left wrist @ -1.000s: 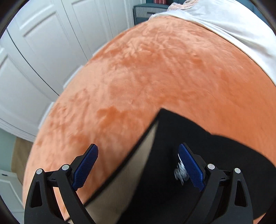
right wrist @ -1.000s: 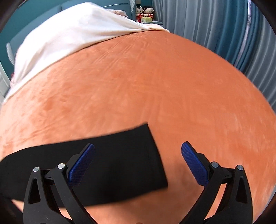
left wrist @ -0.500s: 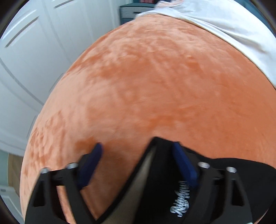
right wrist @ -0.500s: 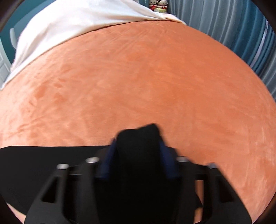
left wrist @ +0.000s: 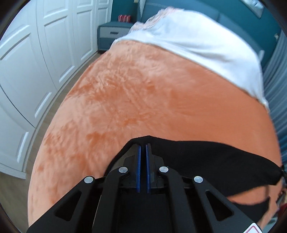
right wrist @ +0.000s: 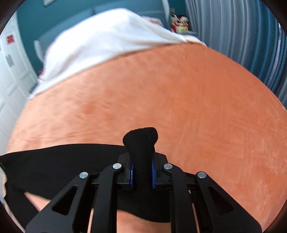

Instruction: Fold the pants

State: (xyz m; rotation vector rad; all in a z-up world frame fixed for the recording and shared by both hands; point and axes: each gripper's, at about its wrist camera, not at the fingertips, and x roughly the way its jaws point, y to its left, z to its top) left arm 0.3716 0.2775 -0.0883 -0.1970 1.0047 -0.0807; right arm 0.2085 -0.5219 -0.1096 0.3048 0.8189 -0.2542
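Low in the left wrist view, the left gripper (left wrist: 143,148) has its fingers clenched on the edge of the black pants (left wrist: 206,157), which stretch off to the lower right, lifted over the orange bed cover (left wrist: 143,93); wide bare cover lies open ahead up to the white sheet (left wrist: 197,41). In the right wrist view the right gripper (right wrist: 142,166), its jaws just closing, pinches a bunched tuft of the pants (right wrist: 59,161) above the cover (right wrist: 179,93), the rest trailing to the lower left. Fabric below both grippers is hidden, and no writing is legible.

White panelled wardrobe (left wrist: 35,62), teal wall (left wrist: 233,16), grey curtains (right wrist: 233,30), poss. nightstand (left wrist: 113,34).
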